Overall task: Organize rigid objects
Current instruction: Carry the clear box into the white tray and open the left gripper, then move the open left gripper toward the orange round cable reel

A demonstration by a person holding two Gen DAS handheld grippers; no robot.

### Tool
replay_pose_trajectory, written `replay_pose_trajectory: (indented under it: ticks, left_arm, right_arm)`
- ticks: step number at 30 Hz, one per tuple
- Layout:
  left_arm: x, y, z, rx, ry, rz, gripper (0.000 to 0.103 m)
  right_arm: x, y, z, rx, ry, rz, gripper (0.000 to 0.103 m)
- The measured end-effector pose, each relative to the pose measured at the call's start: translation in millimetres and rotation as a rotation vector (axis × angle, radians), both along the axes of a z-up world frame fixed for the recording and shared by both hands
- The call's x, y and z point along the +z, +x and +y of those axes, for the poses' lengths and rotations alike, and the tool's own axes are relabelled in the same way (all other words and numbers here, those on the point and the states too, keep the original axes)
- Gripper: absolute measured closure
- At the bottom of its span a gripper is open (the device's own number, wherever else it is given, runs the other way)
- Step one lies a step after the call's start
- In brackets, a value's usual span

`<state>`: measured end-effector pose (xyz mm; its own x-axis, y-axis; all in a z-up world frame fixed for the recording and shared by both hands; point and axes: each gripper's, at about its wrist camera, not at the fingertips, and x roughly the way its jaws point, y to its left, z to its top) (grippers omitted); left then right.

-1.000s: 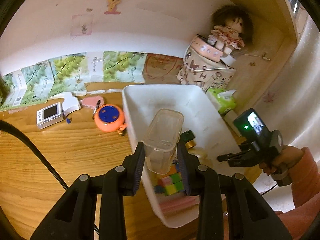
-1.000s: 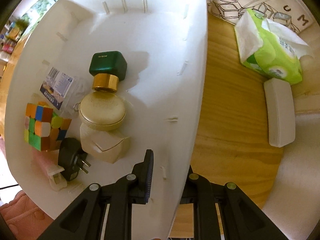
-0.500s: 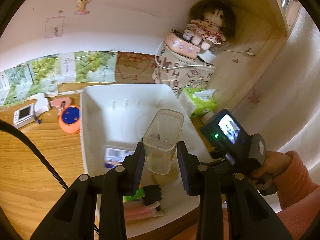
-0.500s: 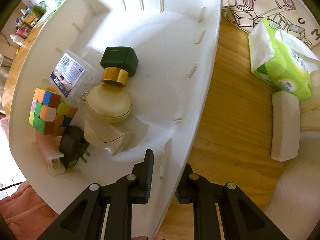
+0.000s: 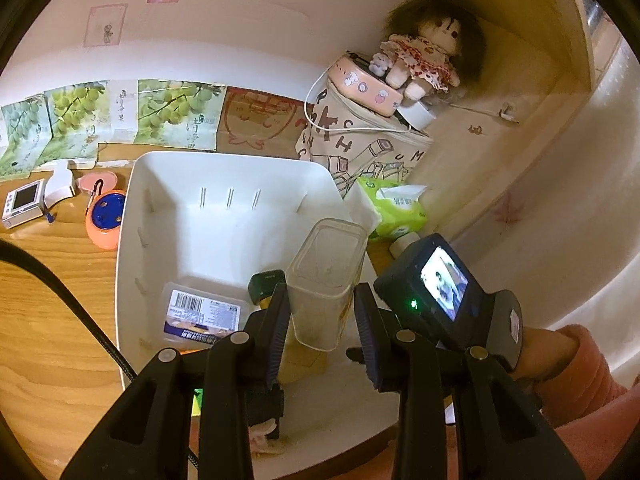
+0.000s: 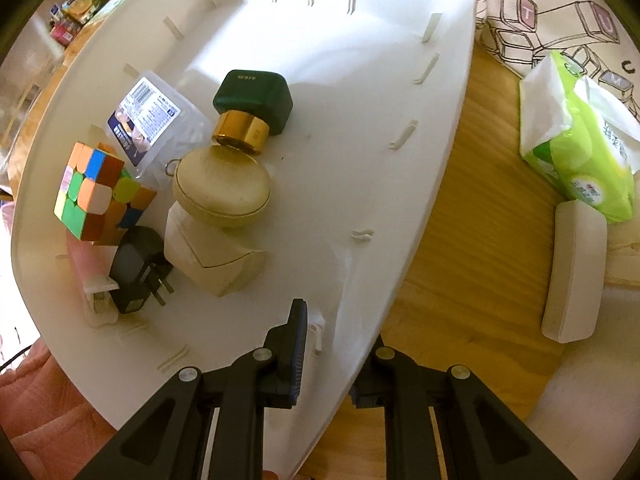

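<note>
My left gripper [image 5: 322, 320] is shut on a clear plastic jar [image 5: 326, 280] and holds it over the white bin [image 5: 224, 216]. My right gripper [image 6: 340, 344] is shut on the bin's right wall [image 6: 400, 272], one finger inside and one outside. In the bin lie a colour cube [image 6: 96, 192], a green box with a gold cap [image 6: 252, 100], a cream round case [image 6: 222, 188], a black plug [image 6: 136, 276], a cream box [image 6: 212, 256] and a labelled clear box [image 6: 148, 114].
A green tissue pack [image 6: 580, 160] and a white case [image 6: 572, 276] lie right of the bin. A patterned bag with a doll [image 5: 420, 56] stands behind. An orange round thing [image 5: 106, 220] and a small camera [image 5: 24, 202] lie at the left.
The left gripper has carried the jar from the bin's left edge to over its right part. The bin has shifted in the right wrist view; its contents sit further up.
</note>
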<state>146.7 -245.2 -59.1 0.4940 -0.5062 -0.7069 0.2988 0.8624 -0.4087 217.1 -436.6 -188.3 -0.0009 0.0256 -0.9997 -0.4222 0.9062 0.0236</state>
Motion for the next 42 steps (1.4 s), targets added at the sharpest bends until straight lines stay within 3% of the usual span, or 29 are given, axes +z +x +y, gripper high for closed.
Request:
replay_pose_trajectory:
  ticks: [3, 6, 10, 14, 31, 42]
  left_arm:
    - [-1, 4, -2, 0.005, -0.002, -0.001, 0.066]
    - [0, 5, -2, 0.017, -0.011, -0.009, 0.059]
    - [1, 7, 0, 0.037, -0.003, -0.014, 0.038]
    - [1, 6, 8, 0.062, 0.002, -0.013, 0.03]
    - [-3, 13, 87, 0.149, 0.115, 0.009, 0.028]
    - [-19, 44, 143, 0.118, 0.21, 0.06, 0.028]
  right_arm:
    - [-8, -2, 1, 0.004, -0.006, 0.001, 0.09]
    - [-10, -1, 2, 0.005, -0.003, 0.005, 0.09]
    - [-13, -2, 3, 0.003, 0.001, 0.009, 0.09]
    - [-13, 0, 0, -0.009, 0.007, 0.015, 0.091]
    - [-11, 17, -21, -0.169, -0.052, -0.013, 0.098]
    - [-10, 25, -14, -0.325, -0.113, -0.021, 0.097]
